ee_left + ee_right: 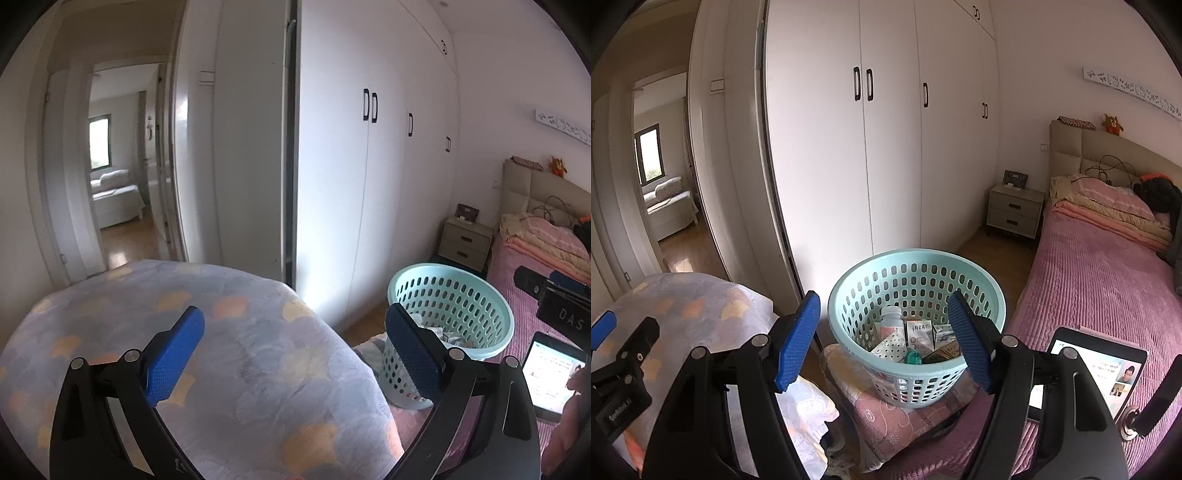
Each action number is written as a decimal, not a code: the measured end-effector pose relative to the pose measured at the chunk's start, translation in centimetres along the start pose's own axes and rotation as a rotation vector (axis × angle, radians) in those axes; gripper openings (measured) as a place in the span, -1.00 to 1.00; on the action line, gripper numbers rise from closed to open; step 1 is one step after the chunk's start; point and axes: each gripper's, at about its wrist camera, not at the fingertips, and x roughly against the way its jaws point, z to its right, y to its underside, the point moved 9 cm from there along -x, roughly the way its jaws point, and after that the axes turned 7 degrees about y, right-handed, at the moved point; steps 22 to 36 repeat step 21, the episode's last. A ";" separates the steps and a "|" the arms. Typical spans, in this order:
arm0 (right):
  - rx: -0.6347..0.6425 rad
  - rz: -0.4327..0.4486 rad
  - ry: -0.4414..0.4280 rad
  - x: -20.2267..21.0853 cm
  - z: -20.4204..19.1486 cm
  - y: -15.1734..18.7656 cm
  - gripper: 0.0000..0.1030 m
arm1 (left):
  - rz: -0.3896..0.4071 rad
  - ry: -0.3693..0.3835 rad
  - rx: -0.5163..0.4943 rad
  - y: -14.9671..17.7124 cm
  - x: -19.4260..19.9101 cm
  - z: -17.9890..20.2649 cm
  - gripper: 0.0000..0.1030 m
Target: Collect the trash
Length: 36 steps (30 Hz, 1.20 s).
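Both tools are out over the foot of the bed, and both are released with nothing between the blue pads. The right tool (884, 339) points straight at the mint basket (849, 295), which sits on a pink folded blanket (886, 417) at the corner of the pink bed (1100, 280); from this wrist the basket's rim shows right in the gap between the two spread fingers, a little beyond their tips. Inside it lies the trash (916, 338): a white bottle, small cartons, a perforated card and something green, all heaped at the bottom. The left tool (295, 350) hangs over a lavender quilt (221, 332) with orange patches, and for it the basket (480, 295) stands off to the right, partly behind its right finger. A lit tablet (1108, 373) lies on the bed just right of the basket. White wardrobe doors (886, 147) rise behind.
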 end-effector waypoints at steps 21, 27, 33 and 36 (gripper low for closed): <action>0.048 0.036 -0.022 2.2 -2.6 -0.1 0.31 | 0.002 -0.015 -0.010 0.2 2.6 -1.5 0.85; 0.048 0.036 -0.022 2.2 -2.6 -0.1 0.31 | 0.002 -0.015 -0.010 0.2 2.6 -1.5 0.85; 0.048 0.036 -0.022 2.2 -2.6 -0.1 0.31 | 0.002 -0.015 -0.010 0.2 2.6 -1.5 0.85; 0.048 0.036 -0.022 2.2 -2.6 -0.1 0.31 | 0.002 -0.015 -0.010 0.2 2.6 -1.5 0.85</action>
